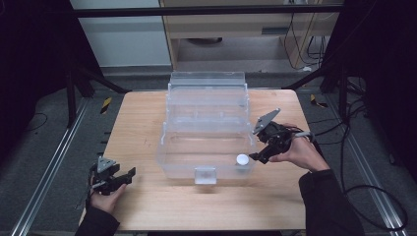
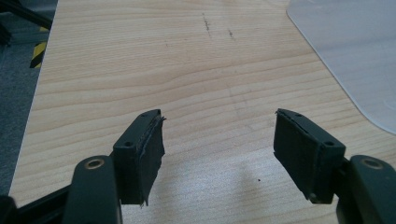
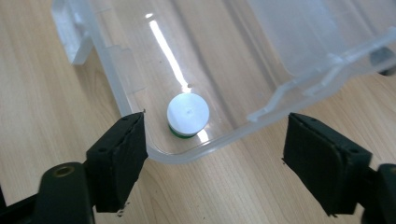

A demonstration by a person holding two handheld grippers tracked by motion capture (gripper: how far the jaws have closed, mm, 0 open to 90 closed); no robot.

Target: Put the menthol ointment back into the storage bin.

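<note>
white-capped little bottle [image 3: 188, 115] with a green band at its base stands upright inside the clear plastic box [image 1: 169, 152], tucked into the near right corner, close to the rounded wall but i can't say whether it touches. the right gripper [image 3: 215, 158] hovers just outside that corner with its jaws spread wide and holding nothing, one pad [image 3: 122, 154] over the table by the box's front wall, the other out beyond the side wall, so the rim runs between them. to me the step looks like either fetching the bottle or having just set it down; if fetching, i'd lift the gripper over the rim first, come down from above with both pads inside the box, and close on the cap's sides rather than the top, squarely, since it looks small and smooth and could tip or slide on the slick floor. the tight spot is the corner: the near pad has little room between bottle and wall, so turning the hand to set the pads along the wall would help. the hinged tray and lid [image 1: 207, 88] stand open at the back, leaving the space above free. the left gripper [image 2: 219, 140] rests low over the wooden table [image 1: 142, 118] well off to the near left, jaws also spread and empty, with plenty of bare wood around it and the table edge close on its outer side.
</note>
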